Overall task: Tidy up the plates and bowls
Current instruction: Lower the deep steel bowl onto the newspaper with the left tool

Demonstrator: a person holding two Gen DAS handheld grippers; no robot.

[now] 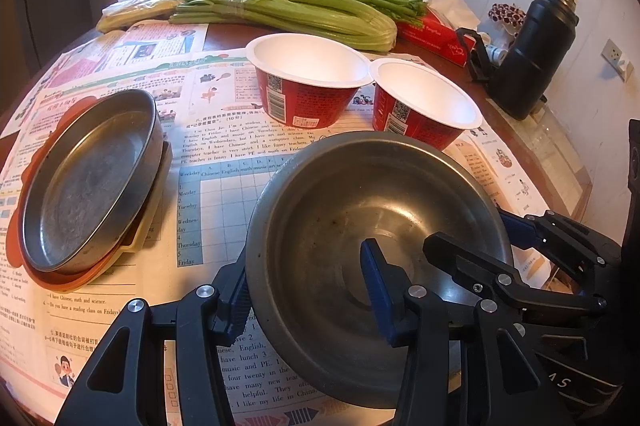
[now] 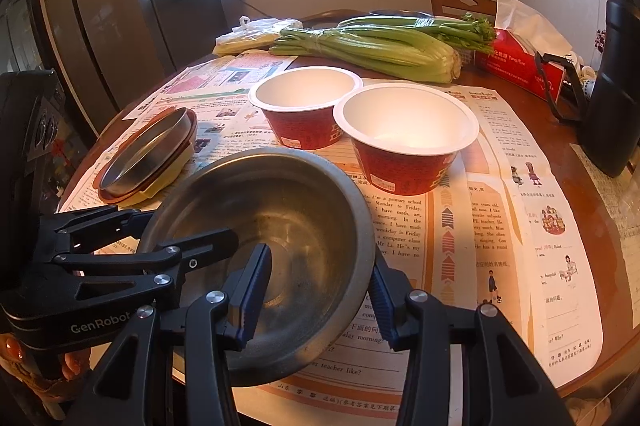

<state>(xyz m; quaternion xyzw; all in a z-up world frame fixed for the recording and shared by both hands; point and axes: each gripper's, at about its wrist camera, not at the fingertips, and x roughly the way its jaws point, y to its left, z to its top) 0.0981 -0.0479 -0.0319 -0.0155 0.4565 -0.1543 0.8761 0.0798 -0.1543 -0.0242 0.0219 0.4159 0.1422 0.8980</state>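
A steel bowl [image 1: 360, 226] [image 2: 280, 226] is at the table's near edge, tilted. My left gripper [image 1: 308, 294] straddles its left rim, one finger outside, one inside, jaws wide apart. My right gripper [image 2: 320, 294] straddles its right rim the same way. I cannot tell whether the pads press the rim. Two empty red paper bowls [image 1: 308, 74] [image 1: 424, 98] stand side by side behind it, also in the right wrist view [image 2: 304, 102] [image 2: 404, 130]. A steel plate [image 1: 88, 182] [image 2: 148, 150] lies stacked on an orange plate [image 1: 72, 278] and a yellow one at left.
Newspapers [image 1: 224, 166] cover the round wooden table [image 2: 580, 378]. Celery [image 1: 296, 10], a plastic bag [image 1: 140, 2], a red tissue box [image 1: 436, 34] and a black thermos [image 1: 532, 54] are at the back and right. A fridge [image 2: 100, 26] stands at left.
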